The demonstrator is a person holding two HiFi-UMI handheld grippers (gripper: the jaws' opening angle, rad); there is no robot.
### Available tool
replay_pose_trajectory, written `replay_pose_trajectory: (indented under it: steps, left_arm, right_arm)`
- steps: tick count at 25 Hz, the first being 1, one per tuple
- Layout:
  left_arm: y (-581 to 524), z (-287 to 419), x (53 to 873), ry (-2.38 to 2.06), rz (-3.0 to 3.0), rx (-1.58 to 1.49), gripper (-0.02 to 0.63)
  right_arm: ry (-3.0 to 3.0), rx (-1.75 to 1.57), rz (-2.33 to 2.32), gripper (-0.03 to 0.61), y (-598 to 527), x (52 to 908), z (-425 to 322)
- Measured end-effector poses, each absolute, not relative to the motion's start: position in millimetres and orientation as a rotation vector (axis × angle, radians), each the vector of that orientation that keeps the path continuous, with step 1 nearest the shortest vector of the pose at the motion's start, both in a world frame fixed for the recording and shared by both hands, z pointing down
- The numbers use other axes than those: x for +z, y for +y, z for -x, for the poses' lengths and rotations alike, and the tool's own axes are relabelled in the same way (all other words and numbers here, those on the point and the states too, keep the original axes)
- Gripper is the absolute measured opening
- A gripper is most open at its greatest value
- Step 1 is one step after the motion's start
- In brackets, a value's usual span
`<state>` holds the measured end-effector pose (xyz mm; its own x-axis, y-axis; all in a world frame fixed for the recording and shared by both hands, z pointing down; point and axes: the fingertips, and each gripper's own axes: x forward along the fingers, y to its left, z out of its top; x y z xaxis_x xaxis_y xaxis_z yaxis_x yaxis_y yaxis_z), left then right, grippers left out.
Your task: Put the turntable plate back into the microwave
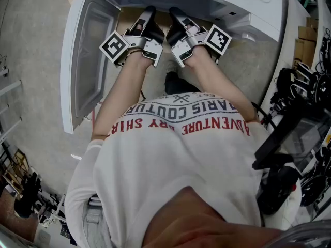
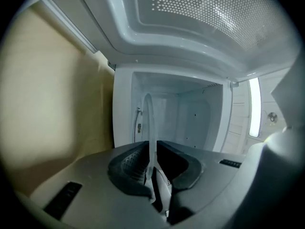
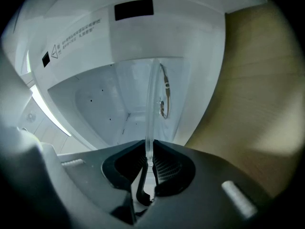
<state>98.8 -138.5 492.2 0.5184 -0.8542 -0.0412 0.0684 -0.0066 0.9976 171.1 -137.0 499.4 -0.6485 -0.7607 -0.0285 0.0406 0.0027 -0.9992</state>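
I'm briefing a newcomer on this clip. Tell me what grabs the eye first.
A clear glass turntable plate, seen edge-on, is clamped in both the left claw and the right claw, facing the cavity of the white microwave. In the head view the microwave door stands wide open at the left.

This looks like a lab or workshop room rather than a home kitchen. A white microwave point(image 1: 258, 9) sits on a pale wooden table point(image 2: 47, 104) with its door point(image 1: 85, 61) swung open, and the floor point(image 1: 31, 45) around it is plain grey. To the right, a white shelf point(image 1: 290, 30) stands next to brown cardboard boxes point(image 1: 306, 40). Black cables point(image 1: 310, 81) and dark equipment point(image 1: 289, 138) crowd the space below them. More dark clutter point(image 1: 26, 190) lies at the lower left, too small to make out.
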Motion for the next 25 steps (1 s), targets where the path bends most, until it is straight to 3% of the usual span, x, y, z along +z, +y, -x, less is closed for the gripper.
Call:
replay_pose_trajectory:
  steps: [25]
  left_arm:
    - [-153.8, -87.4, 503.6, -0.780, -1.301, -0.917, 0.034]
  right_arm:
    - [1.693, -1.758, 0.710, 0.052, -133.2, 497.7, -159.9]
